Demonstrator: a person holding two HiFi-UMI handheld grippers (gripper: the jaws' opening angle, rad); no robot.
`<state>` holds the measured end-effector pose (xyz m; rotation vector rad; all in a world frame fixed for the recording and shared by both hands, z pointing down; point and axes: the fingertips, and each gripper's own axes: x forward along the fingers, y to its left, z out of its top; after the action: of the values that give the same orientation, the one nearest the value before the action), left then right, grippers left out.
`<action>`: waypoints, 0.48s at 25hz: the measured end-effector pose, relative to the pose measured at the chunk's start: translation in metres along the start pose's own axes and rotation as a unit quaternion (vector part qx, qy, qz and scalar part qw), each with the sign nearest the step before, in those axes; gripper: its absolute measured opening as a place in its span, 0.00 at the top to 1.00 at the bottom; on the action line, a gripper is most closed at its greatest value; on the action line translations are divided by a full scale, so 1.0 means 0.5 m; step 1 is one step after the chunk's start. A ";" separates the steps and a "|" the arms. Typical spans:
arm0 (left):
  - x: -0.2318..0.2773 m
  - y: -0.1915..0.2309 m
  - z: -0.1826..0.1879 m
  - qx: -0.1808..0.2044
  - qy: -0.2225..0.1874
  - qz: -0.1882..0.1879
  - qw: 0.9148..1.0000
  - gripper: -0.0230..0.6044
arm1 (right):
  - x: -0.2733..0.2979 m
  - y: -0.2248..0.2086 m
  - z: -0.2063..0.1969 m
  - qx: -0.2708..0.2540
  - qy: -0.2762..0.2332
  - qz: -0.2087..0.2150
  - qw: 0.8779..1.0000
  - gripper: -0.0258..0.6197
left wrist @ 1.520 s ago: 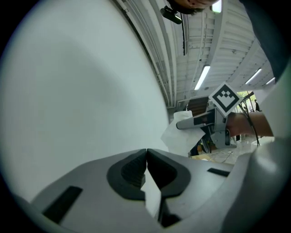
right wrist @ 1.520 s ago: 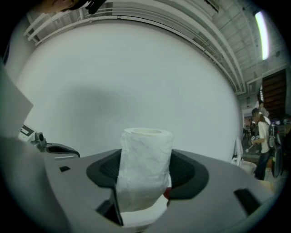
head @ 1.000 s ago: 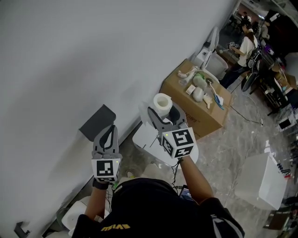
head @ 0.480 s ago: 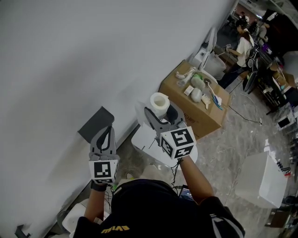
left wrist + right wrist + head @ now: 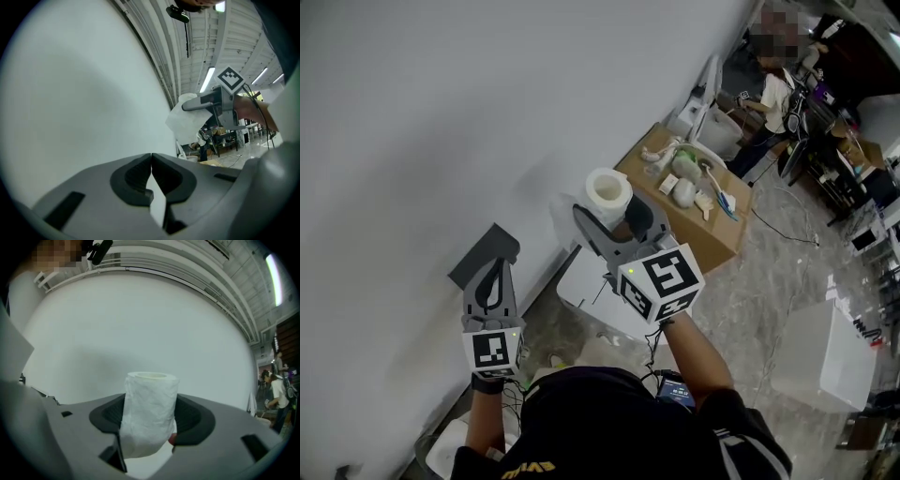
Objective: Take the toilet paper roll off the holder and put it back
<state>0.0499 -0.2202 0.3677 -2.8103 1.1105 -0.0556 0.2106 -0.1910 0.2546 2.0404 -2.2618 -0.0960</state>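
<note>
Right gripper [image 5: 614, 217]: jaws clamped on the toilet paper roll [image 5: 607, 194]. The roll stands upright, core opening on top, in the air in front of the wall [image 5: 441, 112] and well apart from the dark holder [image 5: 483, 255], which is mounted lower and to the left.
Left gripper [image 5: 492, 272]: jaws together, nothing between them, just beside the holder.

Risks (judgement):
- The pads press only on the roll's soft sides. Too little squeeze and it may slide down and out; too much and the core crushes and may not seat again on the holder.
- A loose sheet [image 5: 185, 123] hangs off the roll and could snag or unwind on the way back.
- The left gripper sits close to the holder and may block the approach.

View notes:
- The right gripper view shows the pad contact and the upright roll, but no holder.
- Only the head view shows roll and holder together.
- The left gripper view shows the hanging sheet side-on.
</note>
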 end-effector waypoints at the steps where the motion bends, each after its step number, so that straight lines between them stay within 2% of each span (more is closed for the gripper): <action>1: -0.001 0.004 0.004 0.000 -0.003 0.003 1.000 0.94 | 0.002 0.003 0.005 -0.002 -0.001 0.002 1.000 0.51; 12: -0.028 0.056 0.028 0.006 -0.010 0.041 0.999 0.94 | 0.037 0.038 0.004 0.000 0.001 0.031 1.000 0.51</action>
<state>0.0218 -0.2294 0.3503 -2.7453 1.2153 -0.0280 0.1899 -0.2074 0.2554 1.9678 -2.3226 -0.0892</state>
